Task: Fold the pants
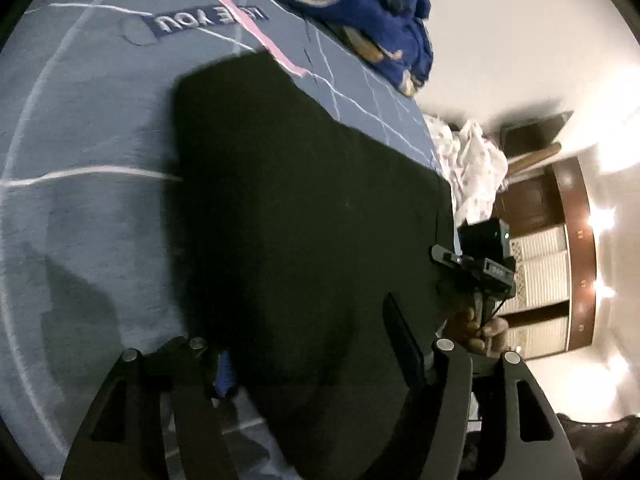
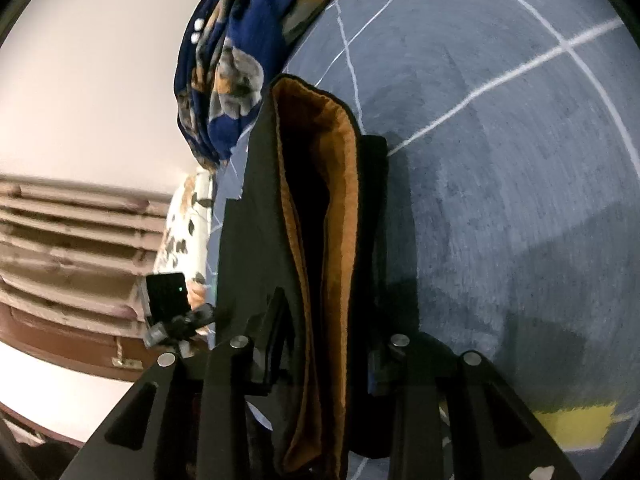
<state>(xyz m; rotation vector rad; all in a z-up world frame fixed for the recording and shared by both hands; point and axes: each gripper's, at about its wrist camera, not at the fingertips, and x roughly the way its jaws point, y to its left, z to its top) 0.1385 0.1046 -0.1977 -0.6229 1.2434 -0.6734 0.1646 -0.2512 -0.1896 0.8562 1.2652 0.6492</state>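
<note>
The black pants (image 1: 304, 208) hang as a wide dark sheet in front of the blue bedspread (image 1: 80, 128) in the left wrist view. My left gripper (image 1: 312, 356) holds their near edge between its fingers. In the right wrist view the pants (image 2: 320, 240) show a folded edge with an orange-brown lining, and my right gripper (image 2: 320, 344) is shut on that edge. The right gripper also shows in the left wrist view (image 1: 476, 268), at the pants' right edge with a hand on its handle. The left gripper shows in the right wrist view (image 2: 172, 312) at the pants' left edge.
A crumpled dark blue patterned blanket (image 1: 372, 12) lies at the bed's far side, also in the right wrist view (image 2: 224, 72). White floral fabric (image 1: 472, 160) sits past the bed edge. A wooden wardrobe (image 1: 560, 240) and a white wall stand beyond. A yellow patch (image 2: 572, 424) marks the bedspread.
</note>
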